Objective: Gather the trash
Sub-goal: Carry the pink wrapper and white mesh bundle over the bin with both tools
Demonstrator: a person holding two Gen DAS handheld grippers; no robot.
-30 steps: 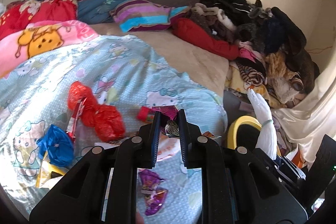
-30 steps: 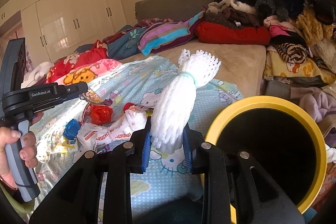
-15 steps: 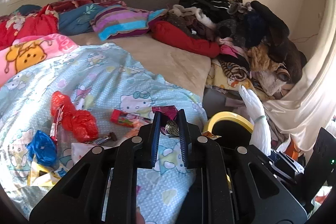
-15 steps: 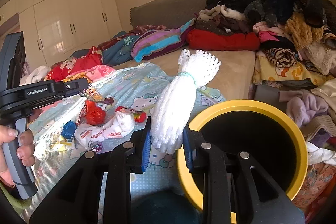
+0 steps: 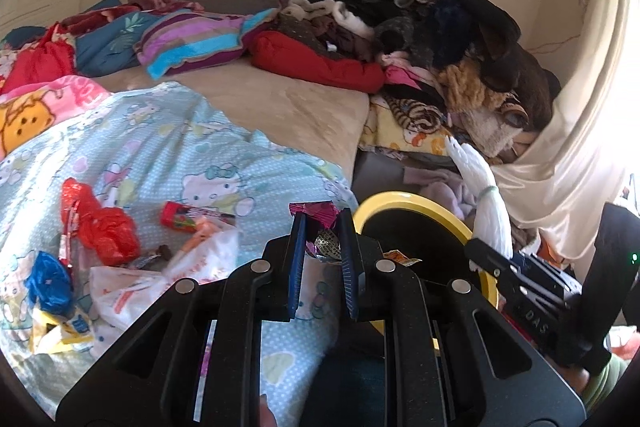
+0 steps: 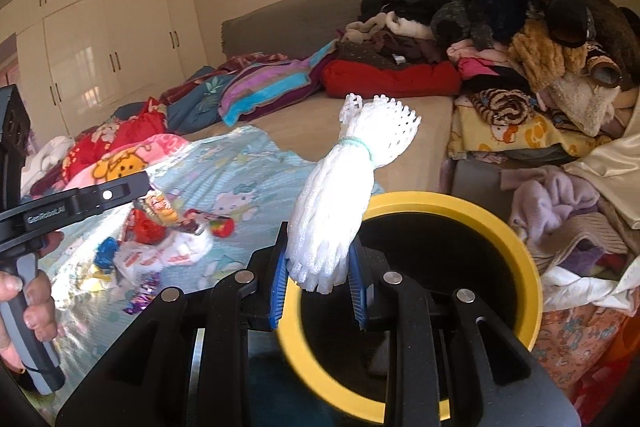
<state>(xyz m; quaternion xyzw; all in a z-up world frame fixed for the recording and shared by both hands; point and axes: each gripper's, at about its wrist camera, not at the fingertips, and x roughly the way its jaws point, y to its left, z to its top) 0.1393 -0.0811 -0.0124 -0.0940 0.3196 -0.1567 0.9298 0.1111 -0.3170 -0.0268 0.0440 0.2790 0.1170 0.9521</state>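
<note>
My left gripper (image 5: 322,231) is shut on a crumpled magenta and silver snack wrapper (image 5: 320,217), held over the bed's edge just left of the yellow-rimmed bin (image 5: 404,201). My right gripper (image 6: 320,267) is shut on a white foam net bundle (image 6: 340,199) tied with a green band, and it hangs over the near rim of the bin (image 6: 524,263). More trash lies on the light blue cartoon blanket (image 5: 168,147): a red plastic bag (image 5: 104,227), a blue bag (image 5: 48,281), a white printed bag (image 5: 160,279) and a red wrapper (image 5: 180,217). In the right wrist view a hand (image 6: 28,303) holds the left gripper's handle.
A tall heap of clothes (image 6: 520,27) rises behind the bin. Pillows and folded blankets (image 5: 192,43) line the grey headboard. A cream curtain (image 5: 580,107) hangs at the right. White wardrobes (image 6: 100,39) stand beyond the bed.
Both grippers have travelled to the right towards the bin, each keeping its load. The bin's mouth now fills more of both views and the litter has slid left.
</note>
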